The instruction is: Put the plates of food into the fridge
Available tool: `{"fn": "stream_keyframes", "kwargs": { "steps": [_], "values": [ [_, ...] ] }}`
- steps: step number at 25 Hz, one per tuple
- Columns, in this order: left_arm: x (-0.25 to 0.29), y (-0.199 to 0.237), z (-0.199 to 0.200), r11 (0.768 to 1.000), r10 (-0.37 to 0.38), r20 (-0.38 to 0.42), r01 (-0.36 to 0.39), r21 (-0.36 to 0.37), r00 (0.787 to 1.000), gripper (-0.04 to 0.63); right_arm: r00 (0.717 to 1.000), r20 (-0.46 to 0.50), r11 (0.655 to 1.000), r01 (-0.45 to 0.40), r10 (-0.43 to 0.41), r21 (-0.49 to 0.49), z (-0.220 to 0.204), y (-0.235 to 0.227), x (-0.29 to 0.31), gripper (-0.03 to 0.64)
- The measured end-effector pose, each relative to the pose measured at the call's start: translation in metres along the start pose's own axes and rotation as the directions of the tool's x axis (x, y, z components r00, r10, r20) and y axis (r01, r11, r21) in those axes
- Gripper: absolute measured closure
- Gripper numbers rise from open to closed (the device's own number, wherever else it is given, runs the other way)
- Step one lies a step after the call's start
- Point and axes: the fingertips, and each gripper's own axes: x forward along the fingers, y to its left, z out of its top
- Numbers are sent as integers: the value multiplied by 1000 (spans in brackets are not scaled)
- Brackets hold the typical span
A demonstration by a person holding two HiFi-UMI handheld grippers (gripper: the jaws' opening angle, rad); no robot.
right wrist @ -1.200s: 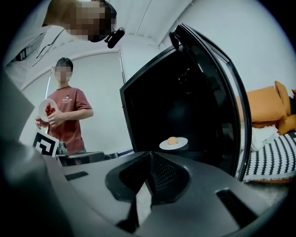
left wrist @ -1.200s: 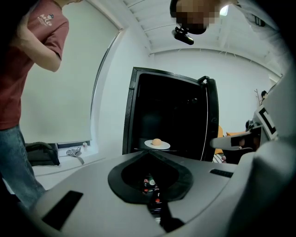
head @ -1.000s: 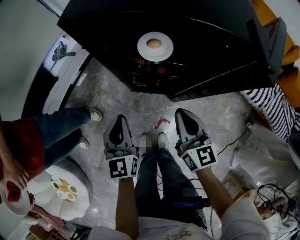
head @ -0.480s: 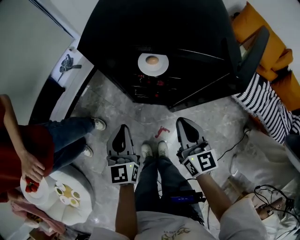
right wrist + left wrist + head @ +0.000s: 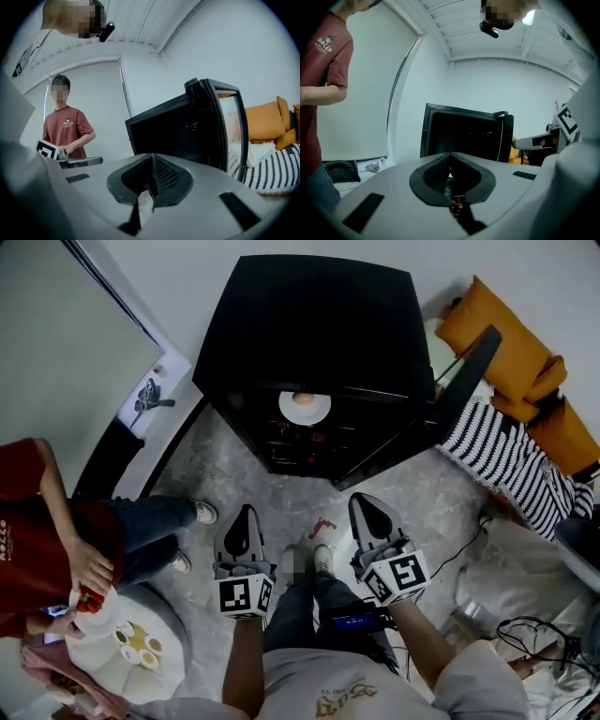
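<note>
Fumbling worries us: left gripper [image 5: 246, 521] and right gripper [image 5: 367, 510] sit closed and empty, while another person [image 5: 37, 521] holds the next plate [image 5: 97, 620].

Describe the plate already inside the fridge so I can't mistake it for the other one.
Find the black fridge standing open at the top of the head view. On its shelf, above some red items, sits a round white plate with one brown lump of food. The other plate, lower left, carries red food and is in a person's hand.
</note>
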Motion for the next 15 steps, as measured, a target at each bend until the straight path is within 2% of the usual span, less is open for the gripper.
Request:
{"fn": "stream_keyframes", "kwargs": {
  "steps": [5, 10, 15],
  "values": [
    [-11, -7, 18, 1000, -16, 11, 15, 3, 1000, 589, 1000, 17, 1000, 22, -22, -8, 22, 4, -8, 606],
    [-20, -9, 33, 1000, 0, 19, 0, -11, 1000, 588, 1000, 22, 1000, 0, 1, -21, 37, 18, -14, 606],
    [-27, -11, 56, 1000, -5, 35, 5, 1, 999, 589, 1000, 26, 1000, 13, -12, -18, 47, 30, -25, 606]
  ]
}}
